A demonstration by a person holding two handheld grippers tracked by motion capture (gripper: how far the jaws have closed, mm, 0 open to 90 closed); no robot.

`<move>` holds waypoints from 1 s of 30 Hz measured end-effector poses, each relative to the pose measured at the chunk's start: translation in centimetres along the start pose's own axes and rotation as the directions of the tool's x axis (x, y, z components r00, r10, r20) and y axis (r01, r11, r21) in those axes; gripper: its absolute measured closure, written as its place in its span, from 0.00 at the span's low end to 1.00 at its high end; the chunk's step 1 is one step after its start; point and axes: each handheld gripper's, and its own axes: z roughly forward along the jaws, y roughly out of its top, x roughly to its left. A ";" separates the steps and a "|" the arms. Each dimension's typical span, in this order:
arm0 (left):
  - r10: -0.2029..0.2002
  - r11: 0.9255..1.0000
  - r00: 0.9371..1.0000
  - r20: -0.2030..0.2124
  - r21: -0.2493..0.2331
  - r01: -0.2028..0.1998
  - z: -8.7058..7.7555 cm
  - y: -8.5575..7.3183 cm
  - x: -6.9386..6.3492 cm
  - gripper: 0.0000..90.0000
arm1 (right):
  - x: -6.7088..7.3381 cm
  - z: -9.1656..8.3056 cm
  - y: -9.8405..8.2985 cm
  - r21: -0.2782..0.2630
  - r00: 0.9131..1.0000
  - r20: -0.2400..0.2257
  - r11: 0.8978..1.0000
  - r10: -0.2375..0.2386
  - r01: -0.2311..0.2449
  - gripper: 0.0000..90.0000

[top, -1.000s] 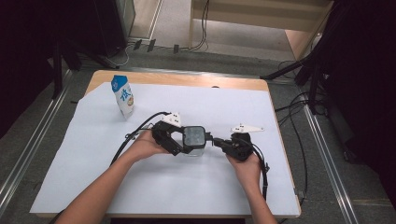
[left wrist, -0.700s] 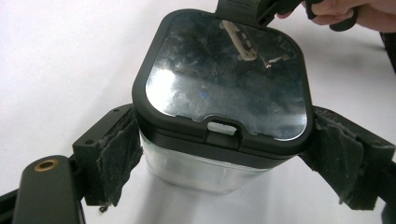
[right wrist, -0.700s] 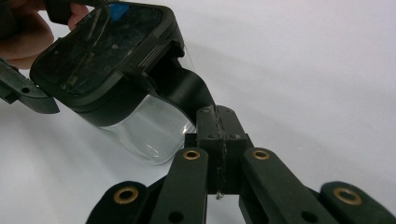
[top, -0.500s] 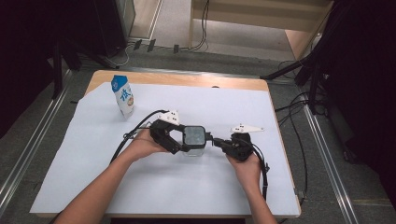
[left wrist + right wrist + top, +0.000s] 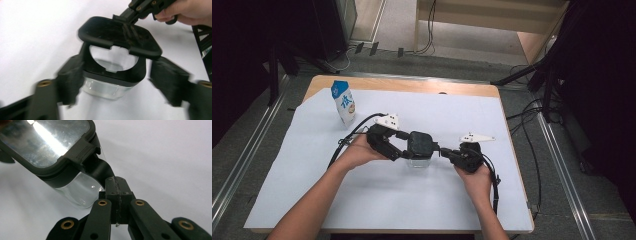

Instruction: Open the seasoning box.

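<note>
Container (image 5: pixel 418 161), clear-walled with a black collar, stands near the middle of the white-covered table (image 5: pixel 377 210), and a black lid (image 5: pixel 421 142) with a glossy centre panel hangs tilted just above it. From the container, the left gripper (image 5: pixel 400 153) comes in from about nine o'clock and the right gripper (image 5: pixel 443 150) from about three o'clock, each held in one of the person's hands. In the left gripper view the lid (image 5: pixel 120 36) is lifted at its near edge, so the round mouth of the container (image 5: pixel 110 80) shows beneath it; the two black jaws stand spread on either side of the container's collar and have just been closing toward it, the container between them, but blur keeps me from telling whether the one toward nine o'clock touches the wall, while the one toward three o'clock stands a little clear. In the right gripper view the right gripper (image 5: pixel 117 187) has its jaws pressed together, pinching a black tab at the lid's edge; the lid (image 5: pixel 47 142) rises toward eleven o'clock from the jaws, with the clear container (image 5: pixel 80 192) below it. In the left gripper view that same right gripper (image 5: pixel 125 18) reaches the lid's far edge from about one o'clock. A blue-and-white milk carton (image 5: pixel 343 102) stands upright, well apart from the container, toward ten o'clock from it near the table's far left corner.
</note>
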 end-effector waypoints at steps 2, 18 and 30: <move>-0.002 1.000 1.000 -0.002 -0.001 0.002 -0.3 0.1 0.1 0.43 | 0.0 0.0 0.0 -0.001 1.000 -0.001 1.000 0.001 -0.001 1.00; -0.019 0.999 0.997 0.075 -0.031 0.021 0.2 1.5 -1.5 0.87 | 0.0 0.0 -0.1 -0.006 1.000 -0.005 1.000 0.007 -0.007 1.00; -0.062 0.998 0.996 0.067 -0.029 0.064 1.4 3.0 -1.2 1.00 | -0.1 0.0 -0.1 -0.008 1.000 -0.010 1.000 0.011 -0.011 1.00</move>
